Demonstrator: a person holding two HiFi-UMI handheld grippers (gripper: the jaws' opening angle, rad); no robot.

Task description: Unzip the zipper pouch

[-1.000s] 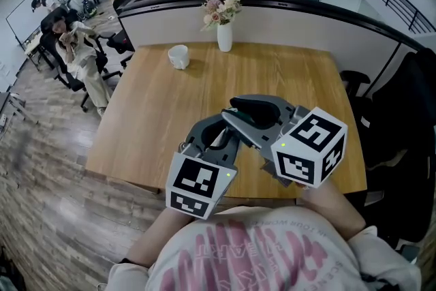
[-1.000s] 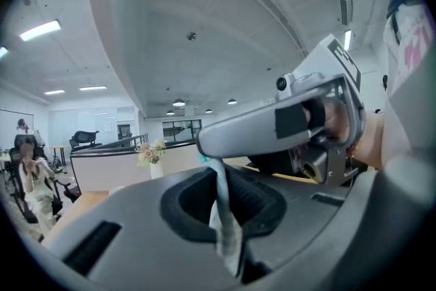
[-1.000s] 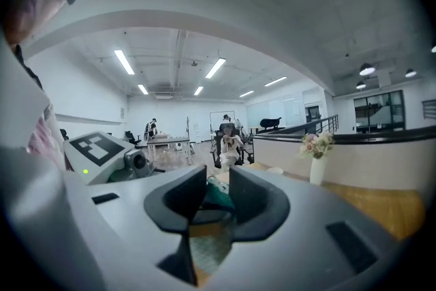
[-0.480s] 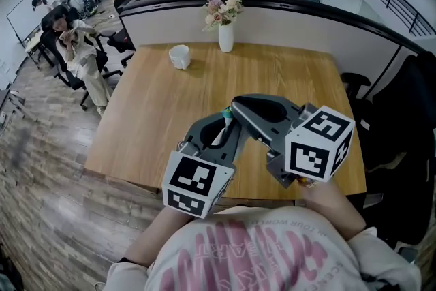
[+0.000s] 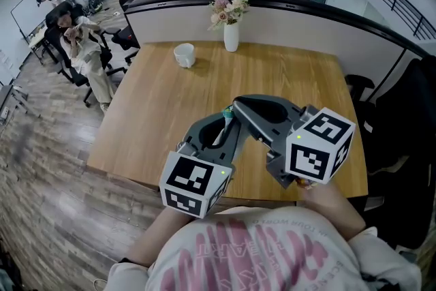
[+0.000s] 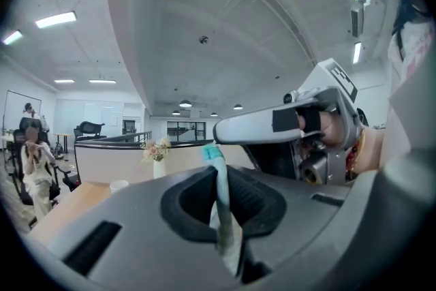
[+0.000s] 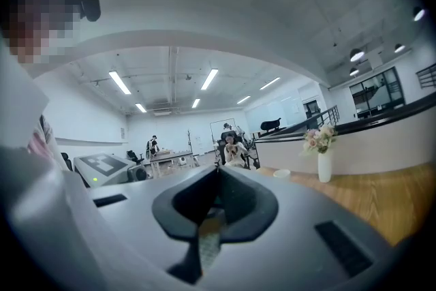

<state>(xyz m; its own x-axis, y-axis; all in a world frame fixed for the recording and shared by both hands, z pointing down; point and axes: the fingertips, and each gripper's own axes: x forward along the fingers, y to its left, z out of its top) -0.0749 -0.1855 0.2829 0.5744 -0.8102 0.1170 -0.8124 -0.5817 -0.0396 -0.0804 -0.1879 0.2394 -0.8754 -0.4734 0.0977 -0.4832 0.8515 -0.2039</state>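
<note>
- A person (image 5: 80,44) is sitting in a chair off the left side of the table (image 5: 157,112).
- A white cup (image 5: 184,54) is standing near the table's far edge, toward the left.
- The left gripper (image 6: 219,177) is hanging above the table's near edge. Its jaws are pinching the zipper pouch (image 6: 223,218) tight.
- The pouch is up in the air over the table, not lying on it. Its blue-green tip (image 6: 212,153) is poking out past the jaws.
- A white vase (image 5: 231,37) with flowers is standing at the middle of the table's far edge.
- The right gripper (image 7: 218,180) is reaching in over the table's near right part. Its jaws are squeezing together on a thin bit of the pouch.
</note>
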